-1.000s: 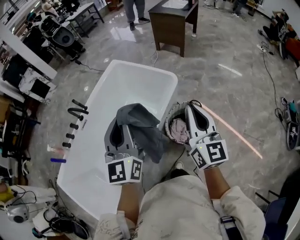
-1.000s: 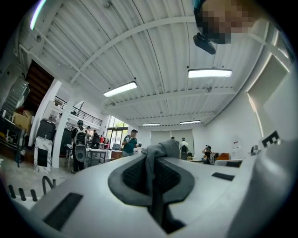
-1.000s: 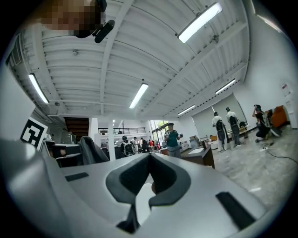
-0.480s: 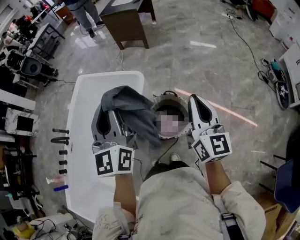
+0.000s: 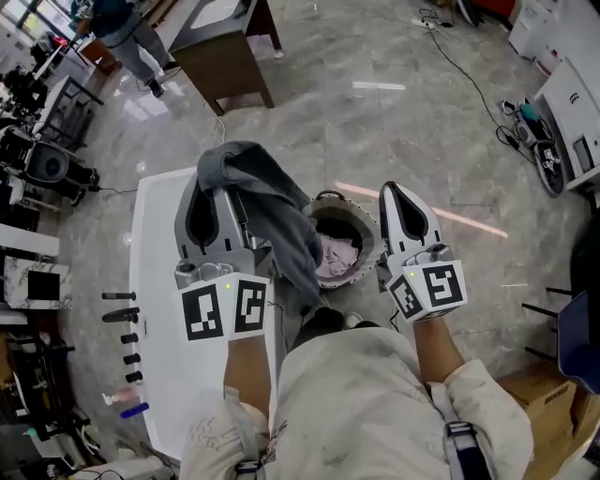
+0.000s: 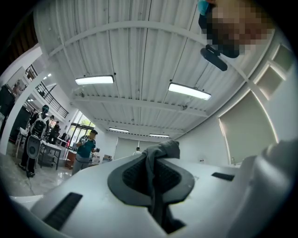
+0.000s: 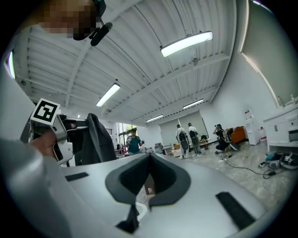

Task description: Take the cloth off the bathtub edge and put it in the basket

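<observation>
My left gripper (image 5: 217, 173) is shut on a dark grey cloth (image 5: 272, 202), held up in the air over the white bathtub's (image 5: 155, 281) right edge. The cloth drapes down to the right, and its lower end hangs at the left rim of the round basket (image 5: 373, 230). A pink cloth (image 5: 333, 255) lies inside the basket. In the left gripper view the grey cloth (image 6: 160, 151) is pinched between the closed jaws. My right gripper (image 5: 396, 190) hovers at the basket's right side, jaws together (image 7: 149, 158) with nothing between them.
A dark wooden table (image 5: 220, 66) stands beyond the tub. Dark fittings (image 5: 122, 319) lie left of the tub. Cables and a white cabinet (image 5: 572, 103) are at the far right, a cardboard box (image 5: 534, 394) at the lower right. A person (image 5: 122, 28) stands at the far left.
My left gripper has lifted the grey cloth from over the tub and carried it right, up to the basket's rim. My right gripper has stayed beside the basket.
</observation>
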`<control>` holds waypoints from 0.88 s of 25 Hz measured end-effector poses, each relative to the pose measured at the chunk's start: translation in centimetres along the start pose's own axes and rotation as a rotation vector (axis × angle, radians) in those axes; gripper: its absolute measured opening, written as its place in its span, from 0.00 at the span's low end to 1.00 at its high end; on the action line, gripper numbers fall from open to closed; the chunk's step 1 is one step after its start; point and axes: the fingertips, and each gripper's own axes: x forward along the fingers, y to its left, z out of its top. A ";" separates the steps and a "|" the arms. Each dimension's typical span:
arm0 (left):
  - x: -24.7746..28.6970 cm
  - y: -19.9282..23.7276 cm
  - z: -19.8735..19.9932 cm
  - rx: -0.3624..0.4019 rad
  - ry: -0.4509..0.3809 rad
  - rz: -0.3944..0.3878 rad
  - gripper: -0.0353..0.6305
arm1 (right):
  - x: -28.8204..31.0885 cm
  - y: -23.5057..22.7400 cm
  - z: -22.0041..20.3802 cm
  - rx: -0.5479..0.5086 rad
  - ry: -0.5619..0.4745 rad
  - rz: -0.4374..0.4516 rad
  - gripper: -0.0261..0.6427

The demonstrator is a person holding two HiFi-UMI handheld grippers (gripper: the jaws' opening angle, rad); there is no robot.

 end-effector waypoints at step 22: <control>12.0 -1.6 11.8 -0.050 -0.156 -0.236 0.07 | 8.0 3.5 4.7 -0.081 -0.075 -0.054 0.02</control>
